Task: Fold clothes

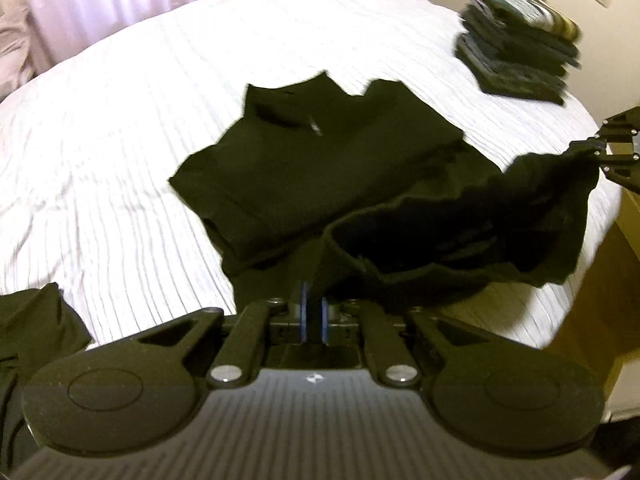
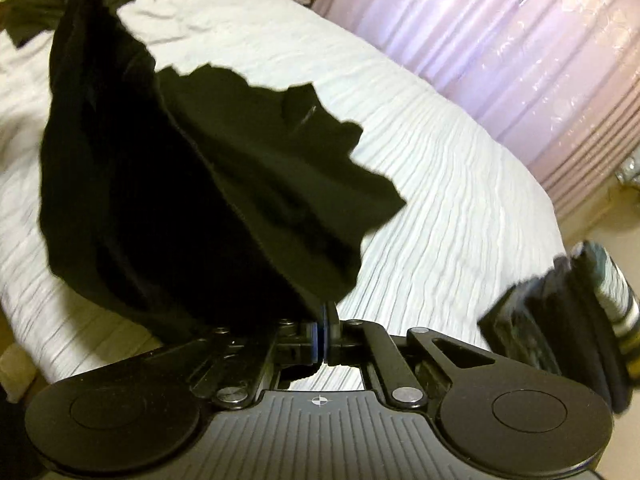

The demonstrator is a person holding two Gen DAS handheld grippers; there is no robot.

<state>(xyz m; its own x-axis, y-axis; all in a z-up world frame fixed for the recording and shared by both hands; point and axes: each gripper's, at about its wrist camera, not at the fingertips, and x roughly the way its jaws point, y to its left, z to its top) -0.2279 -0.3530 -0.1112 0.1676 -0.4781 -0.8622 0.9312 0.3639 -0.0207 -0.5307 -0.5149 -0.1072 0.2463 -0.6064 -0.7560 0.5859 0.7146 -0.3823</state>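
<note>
A black shirt lies on the white ribbed bedspread, collar towards the far side. Its near hem is lifted off the bed and hangs between both grippers. My left gripper is shut on one corner of that hem, the cloth pinched between the blue pads. In the left wrist view my right gripper holds the other corner at the right edge. The right wrist view shows the right gripper shut on the black shirt, which drapes up and away to the left and hides much of the bed.
A stack of folded dark clothes sits at the bed's far right corner, also the stack close by on the right. Another dark garment lies at the near left. Pale curtains hang beyond the bed. The wooden floor shows past the bed's edge.
</note>
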